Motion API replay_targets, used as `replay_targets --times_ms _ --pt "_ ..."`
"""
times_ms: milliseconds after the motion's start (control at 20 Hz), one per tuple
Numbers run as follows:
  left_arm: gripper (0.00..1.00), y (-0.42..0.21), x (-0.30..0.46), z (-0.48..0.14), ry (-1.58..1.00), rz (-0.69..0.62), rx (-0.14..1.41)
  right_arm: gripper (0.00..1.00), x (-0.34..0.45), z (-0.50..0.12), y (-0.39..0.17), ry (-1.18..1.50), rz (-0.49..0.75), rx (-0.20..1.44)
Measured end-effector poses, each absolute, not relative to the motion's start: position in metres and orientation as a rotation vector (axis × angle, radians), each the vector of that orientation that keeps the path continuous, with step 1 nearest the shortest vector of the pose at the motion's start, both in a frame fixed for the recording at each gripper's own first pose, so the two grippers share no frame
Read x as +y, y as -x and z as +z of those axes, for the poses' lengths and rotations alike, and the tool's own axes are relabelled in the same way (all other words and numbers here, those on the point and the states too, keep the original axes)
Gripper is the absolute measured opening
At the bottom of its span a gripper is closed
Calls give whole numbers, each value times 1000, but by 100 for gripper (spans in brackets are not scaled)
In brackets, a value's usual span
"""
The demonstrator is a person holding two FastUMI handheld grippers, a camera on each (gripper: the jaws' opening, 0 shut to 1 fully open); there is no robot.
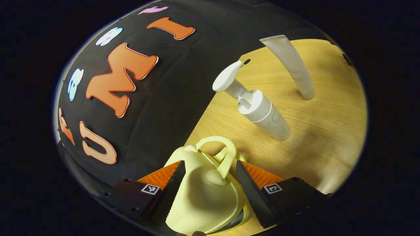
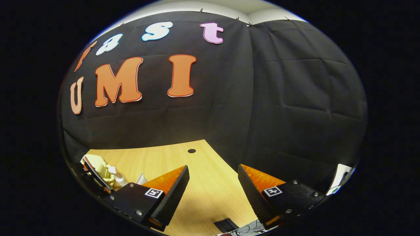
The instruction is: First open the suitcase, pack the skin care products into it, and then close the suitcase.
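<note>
Left gripper (image 1: 210, 183): its jaws are standing apart around the pale yellow suitcase (image 1: 203, 196), flanking the handle end; whether both fingers are pressing cannot be told. Beyond the suitcase, a white pump bottle (image 1: 262, 111) is standing on the wooden table (image 1: 328, 137), with a white tube (image 1: 295, 65) farther off toward the table's far edge. Right gripper (image 2: 213, 186): jaws released, hanging over bare tabletop well apart from the suitcase (image 2: 96, 167).

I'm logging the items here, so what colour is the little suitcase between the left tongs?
Pale yellow suitcase, best seen in the left gripper view.
</note>
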State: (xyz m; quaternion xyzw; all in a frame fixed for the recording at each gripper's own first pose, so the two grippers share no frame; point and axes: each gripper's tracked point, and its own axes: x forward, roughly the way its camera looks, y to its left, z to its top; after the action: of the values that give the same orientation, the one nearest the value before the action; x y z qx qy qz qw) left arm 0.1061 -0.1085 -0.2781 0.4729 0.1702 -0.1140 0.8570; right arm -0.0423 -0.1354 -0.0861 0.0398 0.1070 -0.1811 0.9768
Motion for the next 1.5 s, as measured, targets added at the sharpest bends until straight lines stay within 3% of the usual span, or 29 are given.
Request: replay_targets --times_ms 300,400,550,600,700,850,900,1150,1500 --pt "97 -125 -115 -292 -1021 -250 405 95 -138 -88 46 -89 -382 225" --pt "61 -125 -117 -297 -1021 -255 414 95 -137 -88 47 -90 -383 231" --pt "47 -126 -123 -295 -1035 -283 413 95 -140 -86 50 -91 -392 229" --pt "32 -123 -128 -292 -1032 -298 401 95 -139 -84 50 -94 -392 227" --pt "11 -124 -123 -291 -1008 -301 412 95 -135 -83 48 -98 -383 227" --pt "9 -128 -118 -273 -876 -293 427 95 -126 -77 46 -85 -358 215" --pt "4 -128 -113 -262 -832 -282 434 95 -121 -75 44 -81 -348 212" --pt "4 -128 -92 -200 -631 -224 402 95 -92 -66 31 -95 -279 198" --pt "4 -142 -50 -217 -419 -71 375 95 -40 -43 5 -75 -172 157"
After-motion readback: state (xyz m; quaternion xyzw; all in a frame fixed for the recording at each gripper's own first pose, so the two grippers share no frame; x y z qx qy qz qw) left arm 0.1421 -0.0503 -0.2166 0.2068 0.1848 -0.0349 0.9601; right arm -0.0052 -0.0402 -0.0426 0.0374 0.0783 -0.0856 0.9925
